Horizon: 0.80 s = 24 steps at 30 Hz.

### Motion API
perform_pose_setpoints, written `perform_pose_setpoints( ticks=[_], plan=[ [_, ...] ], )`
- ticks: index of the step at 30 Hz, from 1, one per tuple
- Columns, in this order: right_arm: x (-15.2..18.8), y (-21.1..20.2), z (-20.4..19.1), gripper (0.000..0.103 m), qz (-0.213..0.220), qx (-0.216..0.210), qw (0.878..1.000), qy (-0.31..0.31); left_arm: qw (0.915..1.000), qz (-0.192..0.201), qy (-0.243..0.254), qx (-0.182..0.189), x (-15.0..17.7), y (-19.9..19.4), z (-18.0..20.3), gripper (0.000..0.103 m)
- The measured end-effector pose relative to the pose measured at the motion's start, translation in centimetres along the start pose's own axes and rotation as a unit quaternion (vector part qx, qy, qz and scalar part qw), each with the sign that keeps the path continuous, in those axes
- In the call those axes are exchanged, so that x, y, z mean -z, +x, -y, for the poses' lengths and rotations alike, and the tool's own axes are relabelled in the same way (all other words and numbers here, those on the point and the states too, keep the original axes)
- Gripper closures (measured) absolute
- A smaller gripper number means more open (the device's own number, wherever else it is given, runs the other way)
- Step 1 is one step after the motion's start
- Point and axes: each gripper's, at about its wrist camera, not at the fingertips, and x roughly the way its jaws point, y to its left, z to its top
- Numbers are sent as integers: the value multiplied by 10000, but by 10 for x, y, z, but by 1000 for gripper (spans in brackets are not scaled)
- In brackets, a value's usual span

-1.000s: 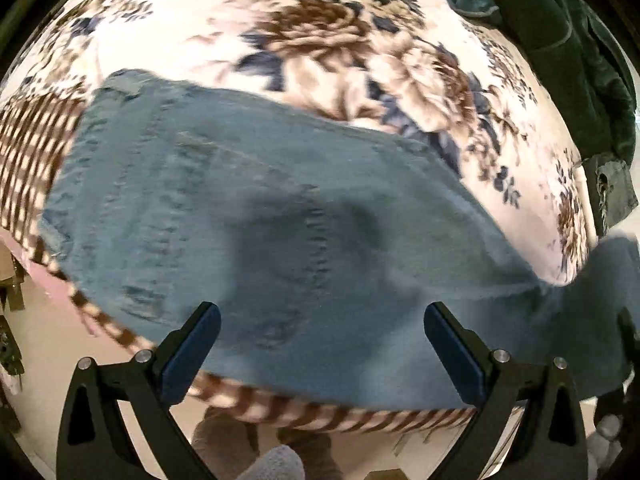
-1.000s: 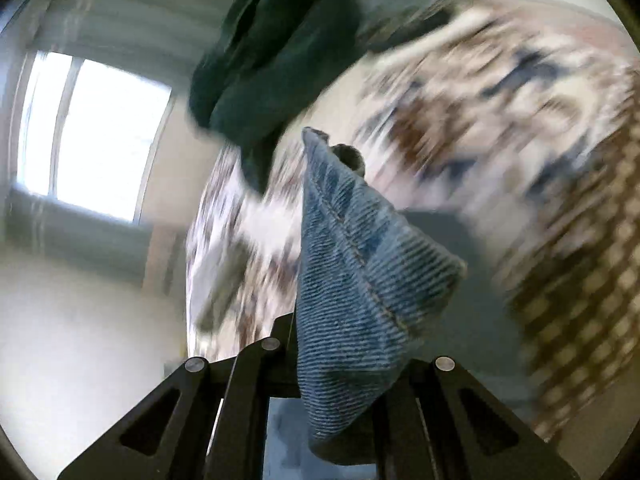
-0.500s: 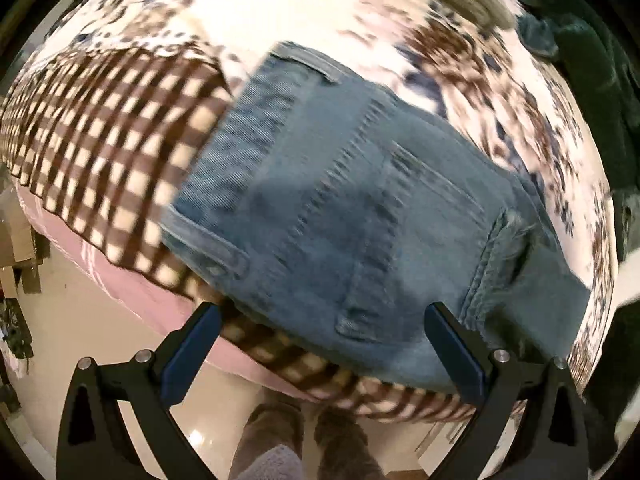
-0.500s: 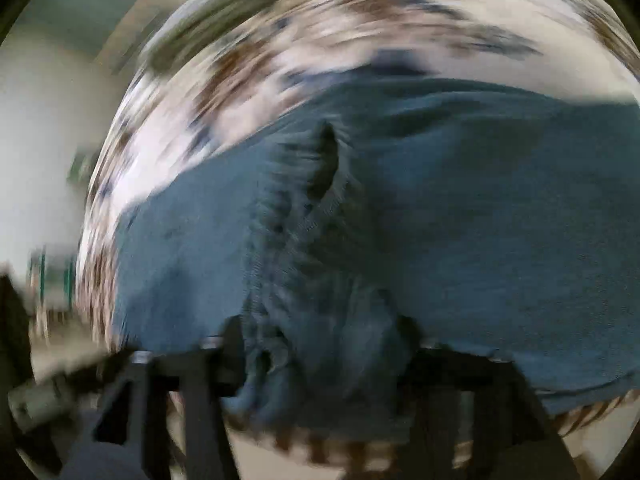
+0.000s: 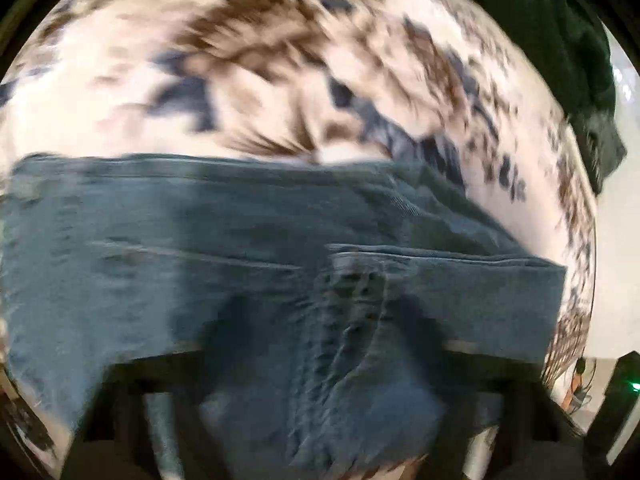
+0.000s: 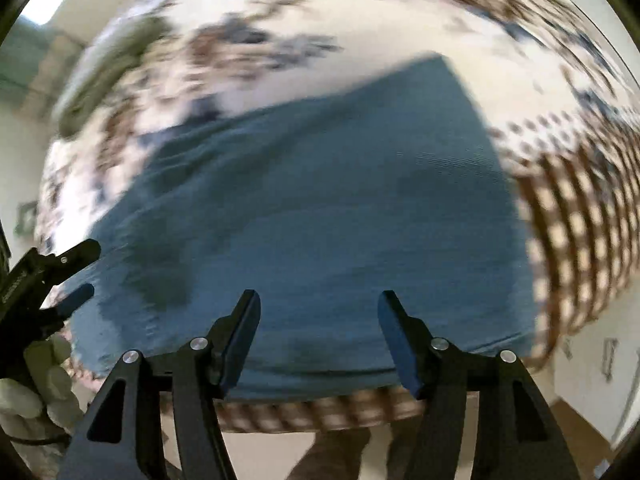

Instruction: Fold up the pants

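Blue jeans (image 6: 320, 208) lie flat on a floral bedspread (image 6: 280, 12), reaching to the bed's near edge. My right gripper (image 6: 318, 332) is open and empty just above the jeans' near edge. In the left wrist view a bunched fold of the jeans (image 5: 352, 360) fills the space between the fingers and hides the left gripper (image 5: 320, 392); the frame is blurred. The left gripper also shows at the left edge of the right wrist view (image 6: 76, 272), beside the jeans.
A dark green garment (image 5: 560, 40) lies at the far right of the bed. A brown checked band (image 6: 580, 220) borders the bedspread at the right and near edges. The floor and the person's legs (image 6: 340, 452) show below the bed edge.
My right gripper has let go of the jeans leg and opened. The denim fold now lies over my left gripper, which was open and empty before. Both views have swung.
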Motion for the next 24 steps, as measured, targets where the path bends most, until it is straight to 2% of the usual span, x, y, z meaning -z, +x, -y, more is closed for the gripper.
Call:
perform_pose_setpoints(
  ticks=[1, 3, 5, 6, 8, 9, 10, 12, 13, 14, 15, 16, 17, 18, 22, 24],
  plan=[
    [-2, 2, 5, 39, -16, 47, 10000, -2, 10000, -9, 72, -42, 0, 6, 5, 73],
    [-6, 6, 14, 39, -37, 243, 9997, -51, 9993, 225, 254, -133, 5, 3, 12, 80],
    [-11, 10, 2, 33, -61, 390, 9992, -100, 9984, 432, 339, -125, 14, -10, 9, 98],
    [-13, 11, 4, 31, -85, 469, 9988, -119, 9981, 490, 347, -153, 18, -15, 5, 103],
    [-15, 13, -3, 30, -125, 630, 9978, -166, 9982, 388, 198, -403, 23, -15, -10, 103],
    [-16, 15, -5, 30, -143, 738, 9969, -244, 9989, 285, 26, -381, 25, -12, -20, 102],
    [-19, 21, -11, 30, -153, 799, 9962, -304, 9994, 187, -236, -182, 25, -11, -30, 102],
    [-22, 26, -14, 30, -197, 929, 9946, -419, 9988, 212, -428, 82, 26, -18, -35, 101],
    [-23, 28, -17, 30, -202, 943, 9944, -443, 9989, 256, -388, 86, 26, -23, -31, 100],
    [-24, 29, -19, 30, -198, 936, 9943, -473, 9990, 294, -314, 150, 26, -26, -26, 94],
    [-24, 30, -18, 30, -214, 957, 9938, -531, 9987, 353, -229, 296, 27, -30, -20, 80],
    [-27, 36, -27, 30, -231, 1000, 9930, -583, 9983, 401, -165, 384, 28, -32, -14, 72],
    [-27, 40, -31, 30, -262, 1067, 9917, -668, 9981, 424, -114, 431, 30, -32, -8, 57],
    [-26, 43, -32, 30, -285, 1131, 9903, -754, 9980, 412, -37, 479, 32, -30, -1, 49],
    [-19, 51, -39, 30, -322, 1408, 9824, -1184, 9992, 87, 290, 259, 53, -7, 26, 49],
    [-13, 55, -41, 30, -383, 1491, 9784, -1381, 9990, 70, 447, -31, 62, 0, 32, 48]
  ],
)
